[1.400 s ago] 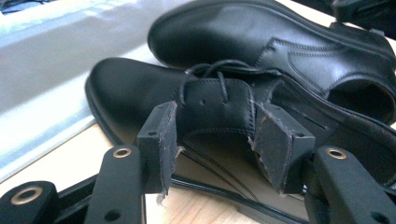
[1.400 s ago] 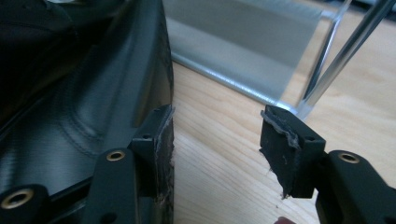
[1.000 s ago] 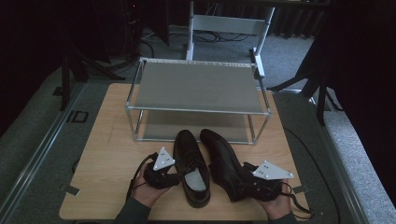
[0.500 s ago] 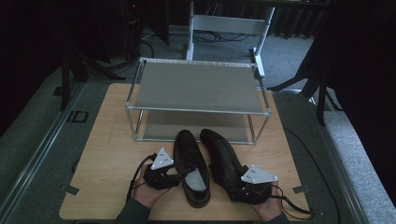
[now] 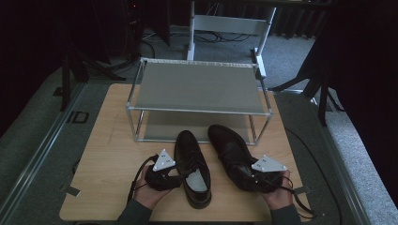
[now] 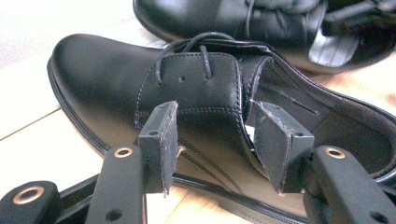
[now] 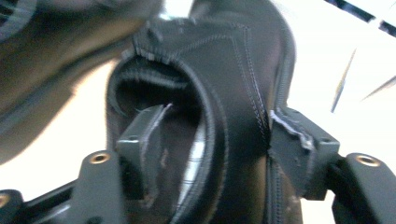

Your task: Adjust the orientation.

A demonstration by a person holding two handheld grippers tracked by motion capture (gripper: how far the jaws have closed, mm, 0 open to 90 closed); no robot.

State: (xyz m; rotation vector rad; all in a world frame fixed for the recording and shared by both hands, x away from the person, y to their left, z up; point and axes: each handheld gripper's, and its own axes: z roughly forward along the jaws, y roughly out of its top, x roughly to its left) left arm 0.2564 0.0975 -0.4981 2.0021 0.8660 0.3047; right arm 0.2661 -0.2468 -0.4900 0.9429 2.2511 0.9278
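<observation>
Two black leather lace-up shoes stand side by side on the wooden table (image 5: 108, 140), toes toward the rack. My left gripper (image 5: 177, 179) is at the outer side of the left shoe (image 5: 190, 159). Its jaws (image 6: 219, 135) stand open and wide against the laced side flap of that shoe (image 6: 102, 79). My right gripper (image 5: 252, 180) is at the heel of the right shoe (image 5: 227, 145). One of its pads (image 7: 144, 140) is inside the heel opening and the other outside, with the heel wall (image 7: 238, 84) between them. The jaws have just been closing. The inner pad stands clear of the leather.
A two-tier metal shoe rack (image 5: 197, 86) stands across the table just beyond the toes, with both shelves bare. A white frame (image 5: 225, 23) and cables lie on the floor behind. The table's front edge runs close below my hands.
My right gripper has shifted at the right shoe's heel, first leftward, then slightly up the table. The left gripper and both shoes have stayed put.
</observation>
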